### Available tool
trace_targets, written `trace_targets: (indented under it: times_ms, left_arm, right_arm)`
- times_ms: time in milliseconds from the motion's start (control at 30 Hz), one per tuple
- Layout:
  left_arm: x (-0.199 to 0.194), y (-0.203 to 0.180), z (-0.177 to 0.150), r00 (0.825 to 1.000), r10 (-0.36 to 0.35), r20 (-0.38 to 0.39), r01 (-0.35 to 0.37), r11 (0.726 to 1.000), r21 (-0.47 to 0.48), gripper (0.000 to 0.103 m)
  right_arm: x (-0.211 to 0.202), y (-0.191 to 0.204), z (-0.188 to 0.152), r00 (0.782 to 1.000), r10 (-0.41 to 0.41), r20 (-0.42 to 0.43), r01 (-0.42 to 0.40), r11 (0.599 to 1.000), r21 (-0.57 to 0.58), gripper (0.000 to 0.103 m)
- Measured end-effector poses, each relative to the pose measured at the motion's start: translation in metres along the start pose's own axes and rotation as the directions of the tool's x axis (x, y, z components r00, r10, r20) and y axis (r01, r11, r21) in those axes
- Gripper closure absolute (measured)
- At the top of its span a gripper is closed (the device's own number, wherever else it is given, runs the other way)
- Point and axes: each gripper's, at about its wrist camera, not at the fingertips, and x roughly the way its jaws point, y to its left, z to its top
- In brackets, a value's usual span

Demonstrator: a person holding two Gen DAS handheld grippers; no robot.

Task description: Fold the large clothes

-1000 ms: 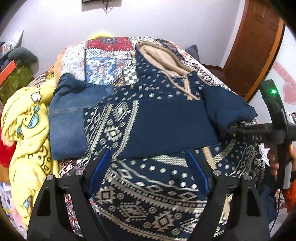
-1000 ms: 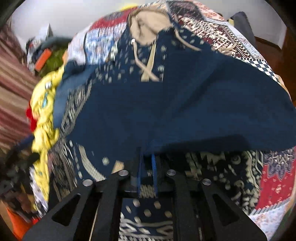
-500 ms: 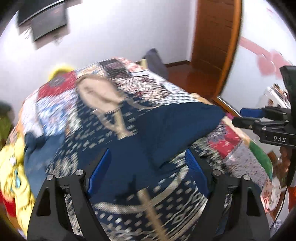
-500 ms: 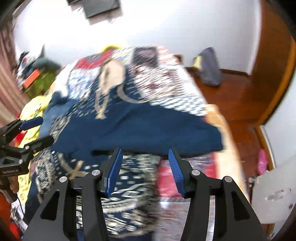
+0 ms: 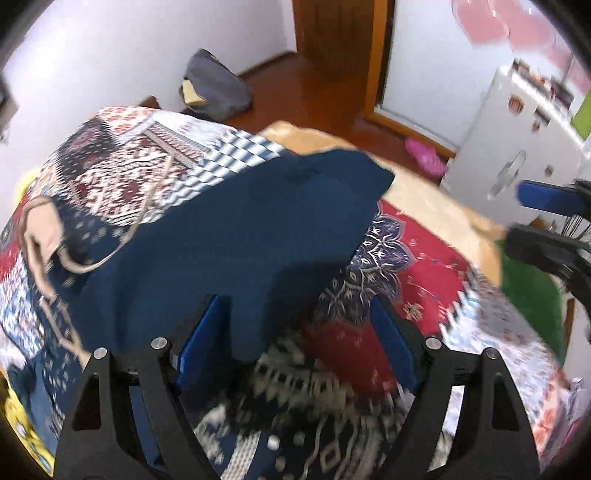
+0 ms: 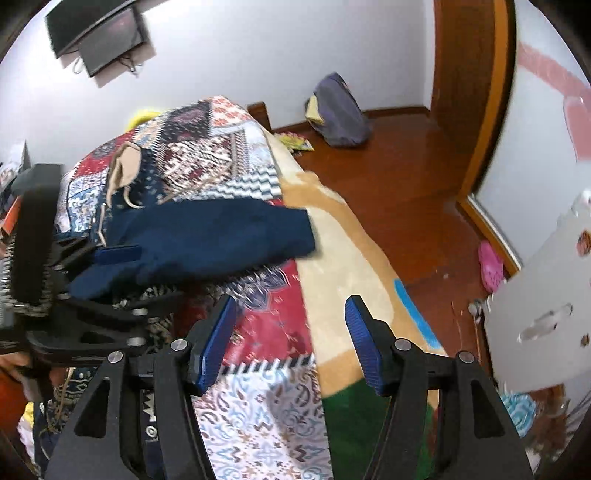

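Both grippers are seen with jaws spread and nothing held between them. In the left wrist view, the left gripper [image 5: 295,343] is poised just over the near edge of the hoodie [image 5: 236,236], a lobe of dark blue cloth lying between its blue pads without being pinched. The right gripper [image 6: 291,339] is held over the bedspread [image 6: 266,417], apart from the hoodie, and is also seen at the right edge of the left view [image 5: 546,214].

The hoodie is spread on the bed, its plain navy part folded across the patterned body, one sleeve end [image 6: 291,225] reaching toward the bed's edge. Its beige-lined hood [image 6: 127,162] and drawstring [image 5: 147,206] are turned toward the far end of the bed.

The bed is covered by a patchwork bedspread in red, white, blue and green panels, with a tan blanket [image 6: 340,254] along its side. Beyond it a polished wooden floor [image 6: 399,177] is seen, with a grey bag [image 6: 340,114] against the white wall, a wooden door frame [image 6: 469,74], a pink slipper [image 6: 491,266] and a white cabinet [image 6: 546,314] bearing small stickers. A dark screen [image 6: 99,33] is mounted high on the wall. Yellow fabric [image 5: 22,432] is glimpsed at the bed's left side.

No writing can be read; motion blur obscures the stickers and any marks on the grippers.
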Motion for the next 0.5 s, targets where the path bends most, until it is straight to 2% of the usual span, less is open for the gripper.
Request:
trace_targets:
  times_ms: [100, 167, 267, 333, 400, 500]
  left_arm:
    - [0.016, -0.008, 0.009, 1.0, 0.028, 0.004, -0.028, 0.999, 0.017, 0.024]
    - [0.023, -0.012, 0.014, 0.995, 0.096, 0.027, -0.097, 0.995, 0.025, 0.031]
    - [0.023, -0.014, 0.021, 0.989, 0.127, 0.072, -0.128, 0.992, 0.014, 0.057]
    - [0.021, -0.012, 0.023, 0.986, 0.145, 0.082, -0.146, 0.989, 0.006, 0.085]
    - [0.016, -0.007, 0.024, 0.984, 0.141, 0.105, -0.141, 0.99, -0.008, 0.094]
    - [-0.008, 0.006, 0.022, 0.977, 0.131, 0.17, -0.126, 0.991, -0.045, 0.096]
  right_arm:
    - [0.004, -0.008, -0.007, 1.0, -0.001, -0.018, 0.001, 1.0, -0.003, 0.046]
    - [0.007, -0.008, -0.008, 1.0, -0.015, -0.027, 0.015, 1.0, -0.016, 0.045]
    - [0.009, -0.005, -0.008, 0.999, -0.035, -0.032, 0.033, 0.999, -0.036, 0.045]
    - [0.007, -0.002, -0.008, 0.999, -0.037, -0.028, 0.036, 0.998, -0.048, 0.045]
    - [0.005, 0.002, -0.007, 0.999, -0.041, -0.021, 0.04, 0.997, -0.058, 0.045]
    - [0.0, 0.009, -0.007, 0.999, -0.04, -0.01, 0.039, 0.996, -0.075, 0.045]
